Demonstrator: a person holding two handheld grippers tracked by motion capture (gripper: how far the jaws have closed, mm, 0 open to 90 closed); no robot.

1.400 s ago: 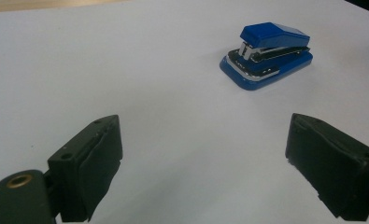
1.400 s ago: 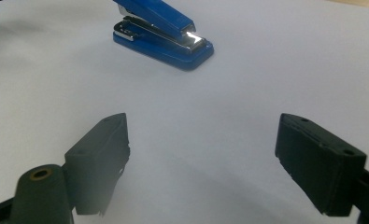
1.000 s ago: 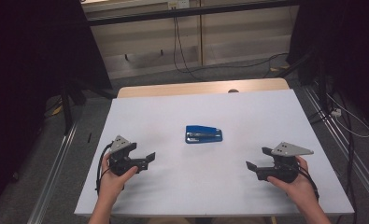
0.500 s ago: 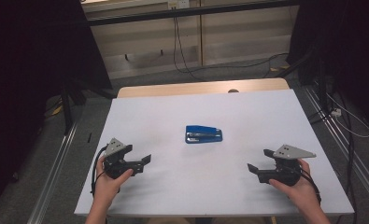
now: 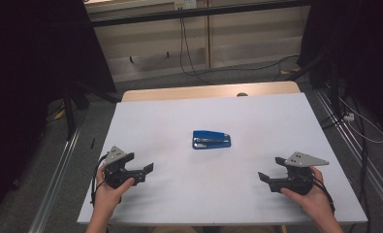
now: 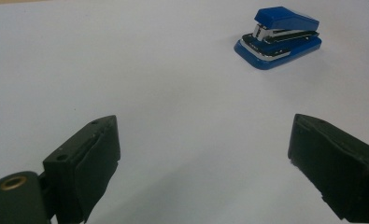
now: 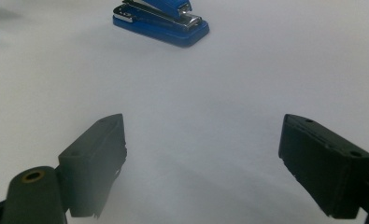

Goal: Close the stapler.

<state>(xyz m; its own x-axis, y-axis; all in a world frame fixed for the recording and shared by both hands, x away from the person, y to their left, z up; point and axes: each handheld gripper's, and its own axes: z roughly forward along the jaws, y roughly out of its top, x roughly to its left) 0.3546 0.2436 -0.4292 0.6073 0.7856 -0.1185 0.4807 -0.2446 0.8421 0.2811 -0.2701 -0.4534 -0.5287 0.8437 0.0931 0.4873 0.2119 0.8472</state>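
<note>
- A blue stapler point(image 5: 211, 139) lies flat near the middle of a white table point(image 5: 179, 116), its long side running across the table and its hinged top down.
- The left gripper point(image 5: 143, 171) rests low over the table at about seven o'clock from the stapler, well apart from it, held in the person's left hand point(image 5: 109, 187).
- In the left gripper view its two black jaws stand spread wide with bare white table between them; the stapler point(image 6: 279, 37) sits far off at about one o'clock, clear of both jaws.
- The right gripper point(image 5: 266, 178) sits at about four o'clock from the stapler, also well apart, gripped by the right hand point(image 5: 312, 196) near the table's front edge.
- In the right gripper view its jaws are likewise spread wide and pinch nothing; the stapler point(image 7: 161, 18) shows at about eleven o'clock near the top edge, its metal end turned toward the camera.
- Both grippers point inward across the table, roughly toward each other, each topped by a grey three-cornered plate point(image 5: 306, 159).
- A strip of bare wood point(image 5: 208, 91) shows along the table's far edge at twelve o'clock, with a dark round mark on it.
- Beyond the table, black cables point(image 5: 184, 43) hang down pale wall panels and trail across the grey floor.
</note>
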